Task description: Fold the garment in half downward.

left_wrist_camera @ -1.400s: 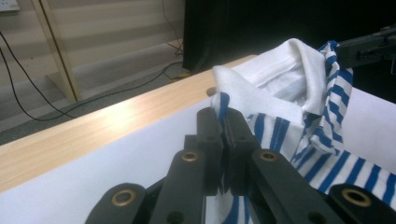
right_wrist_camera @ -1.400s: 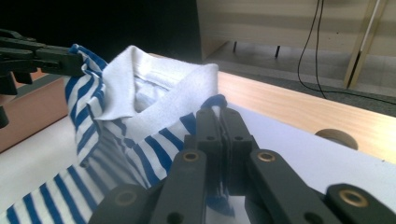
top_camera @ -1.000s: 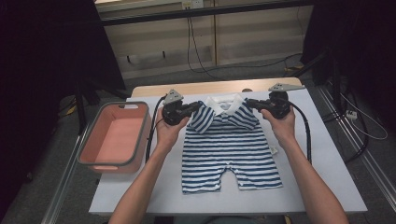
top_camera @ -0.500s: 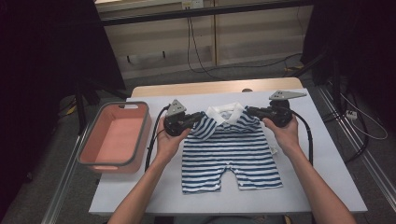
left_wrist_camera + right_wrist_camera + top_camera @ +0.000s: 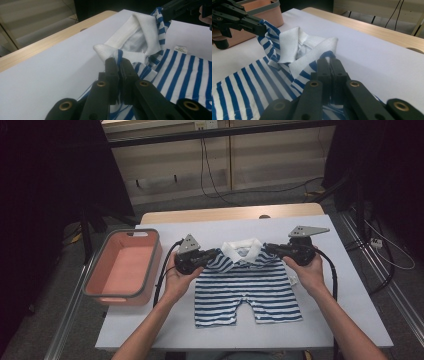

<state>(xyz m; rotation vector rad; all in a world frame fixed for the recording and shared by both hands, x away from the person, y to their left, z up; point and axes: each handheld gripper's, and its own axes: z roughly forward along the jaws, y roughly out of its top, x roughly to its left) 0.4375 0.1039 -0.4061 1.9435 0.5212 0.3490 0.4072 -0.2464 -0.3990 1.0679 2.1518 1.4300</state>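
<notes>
Item 1, nearest me: blue-and-white striped cotton baby romper with a white collar (image 5: 247, 285), lying flat on its back on the white-covered table (image 5: 350, 320), legs toward me, collar away.

Item 2: left gripper (image 5: 212, 255), jaws pressed together on the shoulder fabric beside the collar (image 5: 130, 37); right gripper (image 5: 272, 249) likewise pinches the opposite shoulder (image 5: 325, 56).

Handling note: I judge the step to be a shoulder fold or lift. I would keep both pinches level, move the two hands together, and hold the cloth taut so the stripes stay square.

Item 3, farther left: salmon-pink plastic bin with a grey rim (image 5: 125, 267), apart from the romper.
</notes>
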